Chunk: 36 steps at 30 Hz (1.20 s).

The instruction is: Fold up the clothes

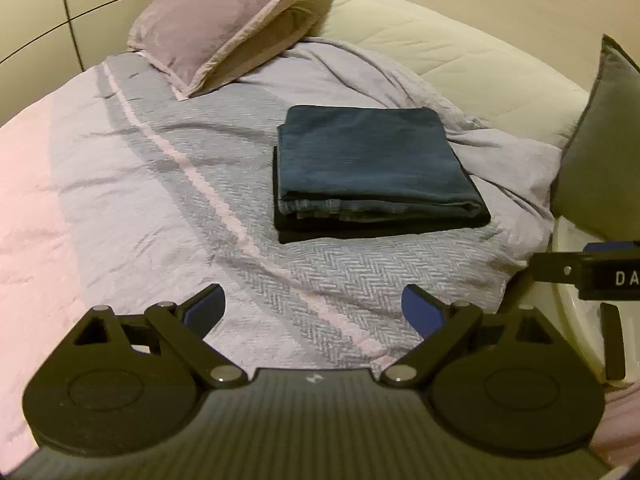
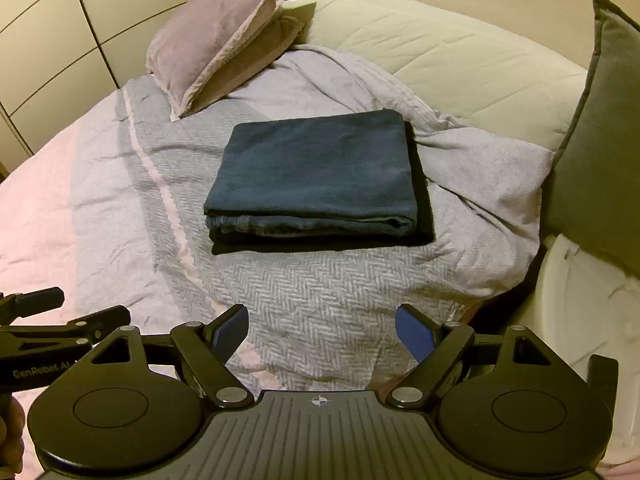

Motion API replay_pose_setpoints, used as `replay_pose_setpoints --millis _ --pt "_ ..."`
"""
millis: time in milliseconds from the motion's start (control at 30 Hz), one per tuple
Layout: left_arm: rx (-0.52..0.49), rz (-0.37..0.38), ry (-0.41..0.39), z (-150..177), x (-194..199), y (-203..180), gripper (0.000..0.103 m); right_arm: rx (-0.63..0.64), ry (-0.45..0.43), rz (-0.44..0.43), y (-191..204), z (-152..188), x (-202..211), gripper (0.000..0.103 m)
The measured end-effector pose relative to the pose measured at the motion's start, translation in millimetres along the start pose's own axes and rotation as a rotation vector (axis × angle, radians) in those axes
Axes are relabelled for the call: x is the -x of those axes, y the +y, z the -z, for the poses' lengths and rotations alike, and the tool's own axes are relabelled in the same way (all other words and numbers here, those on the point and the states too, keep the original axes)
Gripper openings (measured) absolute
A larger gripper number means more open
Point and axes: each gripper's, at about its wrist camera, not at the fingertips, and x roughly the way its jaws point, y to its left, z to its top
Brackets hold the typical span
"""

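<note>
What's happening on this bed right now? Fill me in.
A person holds two grippers above the bed, and neither holds anything. The left gripper and right gripper are both open, back from the clothes. The blue jeans lie folded on top of a folded black garment, a neat stack on the grey bedspread, near the pillows.

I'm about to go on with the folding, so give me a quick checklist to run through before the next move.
1. Left gripper open and empty: ok.
2. Right gripper open and empty: ok.
3. Blue garment folded flat, edges roughly square: ok.
4. Blue garment sits on the black garment, stack not sliding: ok.
5. Both grippers held back from the stack, touching no cloth: ok.
6. Another garment waiting to be folded: cannot tell, none shows on the bed.
</note>
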Motion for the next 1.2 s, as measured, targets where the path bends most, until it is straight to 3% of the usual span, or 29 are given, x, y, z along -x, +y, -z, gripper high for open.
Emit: replay_pose_setpoints --millis 1200 --pt "-0.034 -0.042 -0.021 2 5 -13 0.096 0.012 -0.008 -0.023 2 1 8 0.084"
